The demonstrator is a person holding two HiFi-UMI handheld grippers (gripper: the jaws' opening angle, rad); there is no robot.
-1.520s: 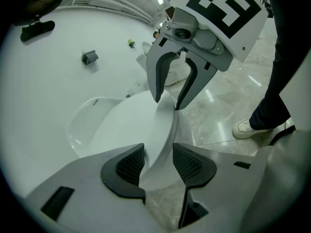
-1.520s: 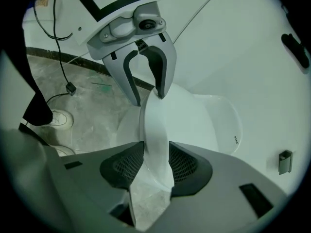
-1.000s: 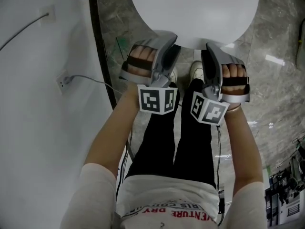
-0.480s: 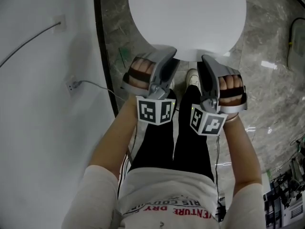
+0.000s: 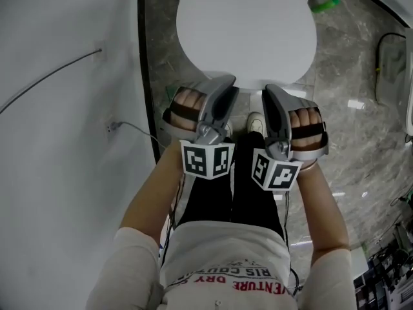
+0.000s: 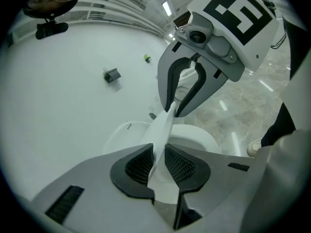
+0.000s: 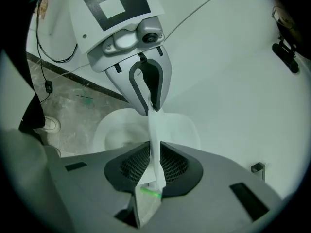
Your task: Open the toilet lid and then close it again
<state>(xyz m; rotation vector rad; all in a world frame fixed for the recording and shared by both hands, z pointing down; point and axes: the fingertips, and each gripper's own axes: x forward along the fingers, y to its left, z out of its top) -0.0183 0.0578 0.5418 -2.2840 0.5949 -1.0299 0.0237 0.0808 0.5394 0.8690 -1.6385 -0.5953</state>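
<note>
The white toilet lid (image 5: 245, 31) fills the top of the head view. My left gripper (image 5: 224, 86) and right gripper (image 5: 271, 90) sit side by side at its front edge. In the left gripper view the thin lid edge (image 6: 163, 130) runs between my left gripper's (image 6: 156, 164) black pads and across to the right gripper (image 6: 187, 96). The right gripper view shows the same edge (image 7: 154, 130) clamped in my right gripper (image 7: 154, 166), with the left gripper (image 7: 148, 98) beyond. Both sets of jaws have just been closing on this edge. The lid is lifted off the seat (image 6: 194, 135).
A white wall runs along the left, with a cable and small socket (image 5: 111, 126). The person's legs and shoes (image 5: 255, 123) stand on grey marble floor in front of the toilet. A green object (image 5: 326, 5) lies at the back right. A small grey fitting (image 6: 112, 75) sits on the wall.
Both grippers have risen together toward the head camera, carrying the lid's front edge with them. More of the floor behind the toilet has come into view.
</note>
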